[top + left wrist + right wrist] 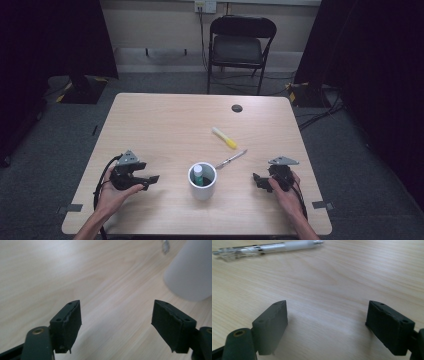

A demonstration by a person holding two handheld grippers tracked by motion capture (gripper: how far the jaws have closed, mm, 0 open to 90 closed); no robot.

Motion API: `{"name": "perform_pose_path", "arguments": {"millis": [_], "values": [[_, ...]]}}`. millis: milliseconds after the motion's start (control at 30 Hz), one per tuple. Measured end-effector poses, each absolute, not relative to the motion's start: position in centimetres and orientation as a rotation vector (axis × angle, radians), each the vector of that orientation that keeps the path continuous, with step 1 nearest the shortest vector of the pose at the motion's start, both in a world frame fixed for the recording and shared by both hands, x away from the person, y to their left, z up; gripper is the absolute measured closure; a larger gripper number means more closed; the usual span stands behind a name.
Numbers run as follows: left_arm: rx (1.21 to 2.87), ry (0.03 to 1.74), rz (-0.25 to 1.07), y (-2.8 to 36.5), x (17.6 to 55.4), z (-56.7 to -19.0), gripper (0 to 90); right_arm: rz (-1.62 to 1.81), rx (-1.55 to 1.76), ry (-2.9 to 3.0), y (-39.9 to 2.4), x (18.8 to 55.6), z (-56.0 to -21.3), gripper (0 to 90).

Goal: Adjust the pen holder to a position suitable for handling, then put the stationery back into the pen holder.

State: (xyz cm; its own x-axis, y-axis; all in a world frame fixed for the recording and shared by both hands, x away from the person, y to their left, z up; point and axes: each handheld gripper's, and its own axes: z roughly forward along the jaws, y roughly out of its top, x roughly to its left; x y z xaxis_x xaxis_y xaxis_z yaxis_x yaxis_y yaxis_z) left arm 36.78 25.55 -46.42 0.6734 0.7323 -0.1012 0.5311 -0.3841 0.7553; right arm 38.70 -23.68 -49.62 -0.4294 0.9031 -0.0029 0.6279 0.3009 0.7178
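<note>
Left gripper (150,181) jaws wide, empty, near table's front edge, right gripper (260,182) likewise wide and empty, white cylindrical cup (202,181) between them, clear plastic pen (231,159) behind the cup, yellow highlighter marker (224,138) mid-table.

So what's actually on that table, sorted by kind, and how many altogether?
White cup: 1
Green-capped marker standing in the cup: 1
Yellow highlighter: 1
Clear pen: 1
Grippers, left and right: 2
Total: 6

From above my side, the high view looks down across the whole surface (165,120); my two claw cameras skim its wood close up, sharing that surface.
</note>
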Motion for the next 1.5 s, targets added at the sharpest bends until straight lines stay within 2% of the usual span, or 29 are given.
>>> {"name": "perform_pose_path", "arguments": {"millis": [133, 267, 300, 400, 433, 500, 533, 700, 1000, 1167, 1333, 1500], "values": [[2.115, 0.996, 0.285, 26.6, 37.1, -47.9, 20.3, 0.923, 1.311, 2.197, -22.9, 38.9, -49.1, 19.3], [2.179, 1.025, 0.304, 27.0, 37.5, -49.0, 20.9, 1.016, 1.248, 2.216, -21.7, 39.2, -48.1, 23.0], [2.188, 1.031, 0.353, 27.0, 37.5, -49.2, 19.4, 1.027, 1.241, 2.219, -21.5, 39.3, -48.0, 23.9], [2.183, 1.030, 0.347, 27.0, 37.5, -49.3, 18.3, 1.039, 1.218, 2.243, -20.8, 39.7, -47.8, 26.1], [2.183, 1.019, 0.408, 26.9, 37.4, -49.5, 18.2, 1.047, 1.173, 2.269, -20.1, 40.0, -47.6, 28.8], [2.162, 1.016, 0.427, 26.9, 37.4, -49.8, 17.6, 1.059, 1.153, 2.290, -19.7, 40.2, -47.5, 30.1], [2.157, 1.018, 0.428, 26.9, 37.4, -49.9, 14.3, 1.076, 1.138, 2.298, -19.2, 40.4, -47.4, 31.3], [2.137, 1.003, 0.441, 27.0, 37.5, -50.2, 11.9, 1.129, 1.063, 2.330, -17.0, 41.9, -46.7, 37.2], [2.138, 1.004, 0.427, 26.9, 37.7, -50.2, 9.4, 1.160, 1.018, 2.374, -13.8, 44.0, -46.9, 47.2], [2.138, 1.004, 0.428, 26.9, 37.7, -50.2, 9.3, 1.168, 0.987, 2.396, -11.7, 44.9, -47.1, 55.6], [2.138, 1.007, 0.432, 26.9, 37.7, -50.2, 9.3, 1.148, 0.951, 2.429, -11.0, 44.8, -47.5, 59.2], [2.139, 1.006, 0.429, 26.9, 37.7, -50.2, 9.2, 1.098, 0.946, 2.487, -11.3, 44.5, -48.3, 66.9]]}}
